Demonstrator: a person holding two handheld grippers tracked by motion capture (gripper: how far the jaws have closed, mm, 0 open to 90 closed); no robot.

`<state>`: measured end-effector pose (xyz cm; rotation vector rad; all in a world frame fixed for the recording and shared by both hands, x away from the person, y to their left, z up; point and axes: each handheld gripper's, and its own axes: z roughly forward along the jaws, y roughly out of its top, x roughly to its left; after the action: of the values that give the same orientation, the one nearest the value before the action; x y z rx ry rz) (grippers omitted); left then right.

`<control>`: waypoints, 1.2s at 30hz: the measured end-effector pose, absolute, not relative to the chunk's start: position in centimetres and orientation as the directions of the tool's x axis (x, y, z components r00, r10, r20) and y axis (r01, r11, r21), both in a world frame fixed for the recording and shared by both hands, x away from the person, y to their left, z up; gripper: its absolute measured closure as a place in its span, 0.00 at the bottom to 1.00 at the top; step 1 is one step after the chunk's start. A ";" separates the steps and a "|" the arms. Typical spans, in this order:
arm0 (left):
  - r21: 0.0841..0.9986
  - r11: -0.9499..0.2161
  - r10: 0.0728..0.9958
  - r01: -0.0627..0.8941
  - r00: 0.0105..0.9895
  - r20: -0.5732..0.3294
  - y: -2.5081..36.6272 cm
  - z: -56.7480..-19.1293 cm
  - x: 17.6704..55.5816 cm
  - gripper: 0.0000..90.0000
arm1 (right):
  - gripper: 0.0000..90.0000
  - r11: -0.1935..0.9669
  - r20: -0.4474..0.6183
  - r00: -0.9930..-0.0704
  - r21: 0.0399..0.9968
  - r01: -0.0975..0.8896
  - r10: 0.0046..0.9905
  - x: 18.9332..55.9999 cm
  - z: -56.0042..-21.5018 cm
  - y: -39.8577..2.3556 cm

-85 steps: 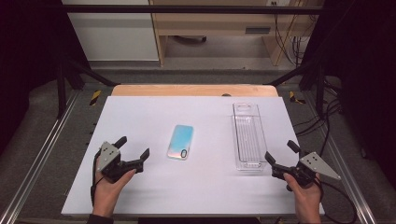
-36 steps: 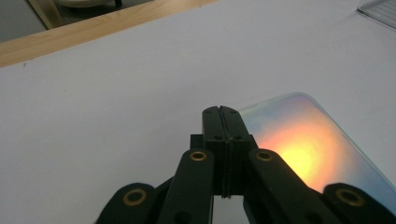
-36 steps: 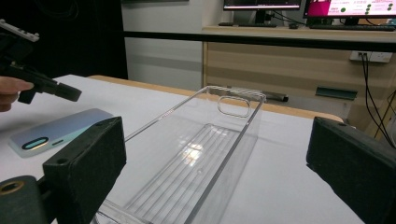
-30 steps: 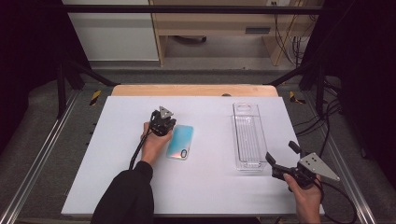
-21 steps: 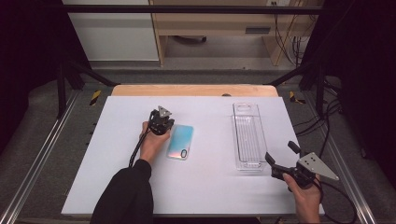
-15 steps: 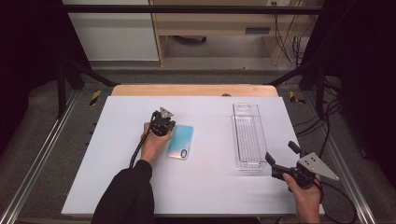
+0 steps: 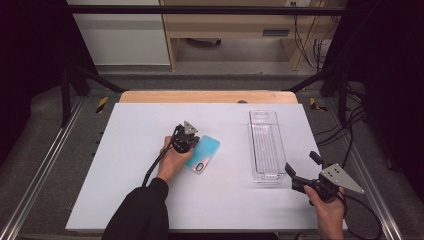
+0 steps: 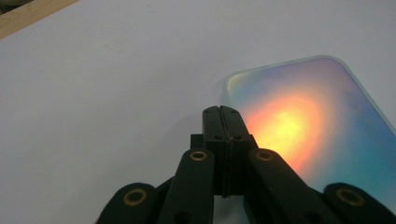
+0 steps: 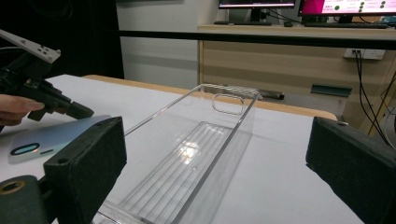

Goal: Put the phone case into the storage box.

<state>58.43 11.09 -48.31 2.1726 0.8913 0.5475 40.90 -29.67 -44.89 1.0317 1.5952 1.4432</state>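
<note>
Left claw [image 8: 222, 112] closed, right claw [image 9: 219, 158] agape

Left gripper [image 7: 189, 142] tips, high view: too small to tell whether they touch phone case [image 7: 203, 154]. Case's edge at 9 o'clock hidden under hand [image 7: 172, 161]. Left gripper view: case [image 8: 308, 126] cut off by right edge, near part hidden behind black jaws. Right gripper view: clear tray [image 9: 187, 158] near end cut off at bottom edge; case [image 9: 51, 137] partly hidden behind jaw pad at 8 o'clock.

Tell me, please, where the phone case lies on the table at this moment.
In the high view the phone case lies flat near the middle of the white table, left of the clear tray, with the shut left gripper at its left edge.
</note>
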 end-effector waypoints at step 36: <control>0.751 -0.557 0.571 0.355 0.820 0.036 7.1 -48.5 51.6 1.00 | 0.06 0.034 0.001 -0.411 0.996 0.079 0.912 40.7 -44.6 -29.7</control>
<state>51.60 7.15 -48.48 2.2163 0.6761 0.3542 40.68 -29.74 -44.65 1.0285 1.5902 1.4599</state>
